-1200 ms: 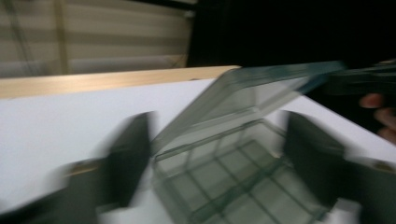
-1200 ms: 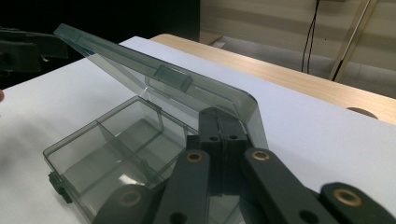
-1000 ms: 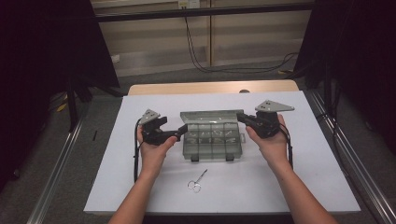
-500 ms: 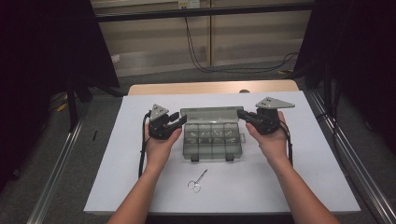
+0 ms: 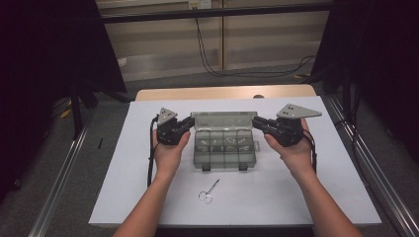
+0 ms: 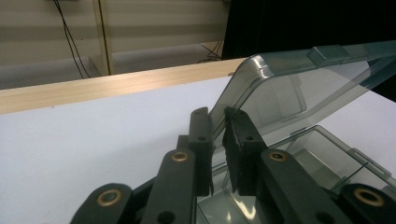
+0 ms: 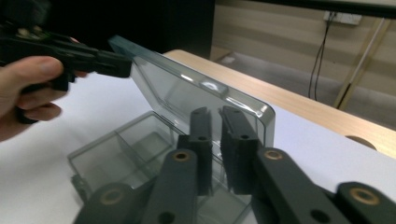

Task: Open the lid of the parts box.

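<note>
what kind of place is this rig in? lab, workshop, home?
Most likely a lab recording bench: a white sheet covers the wooden table, metal rails flank it, dark curtains hang on both sides, and cables run down the bare back wall.

Compartment box (image 5: 225,148) sits mid-worktop (image 5: 123,187), lid (image 5: 222,120) raised at its far side. Left gripper (image 5: 189,122) at lid's left edge, right gripper (image 5: 255,121) at its right edge, box btwn the two hands. Scissors (image 5: 208,191) lie on worktop in front of box, nearer the person, apart from it.
</note>
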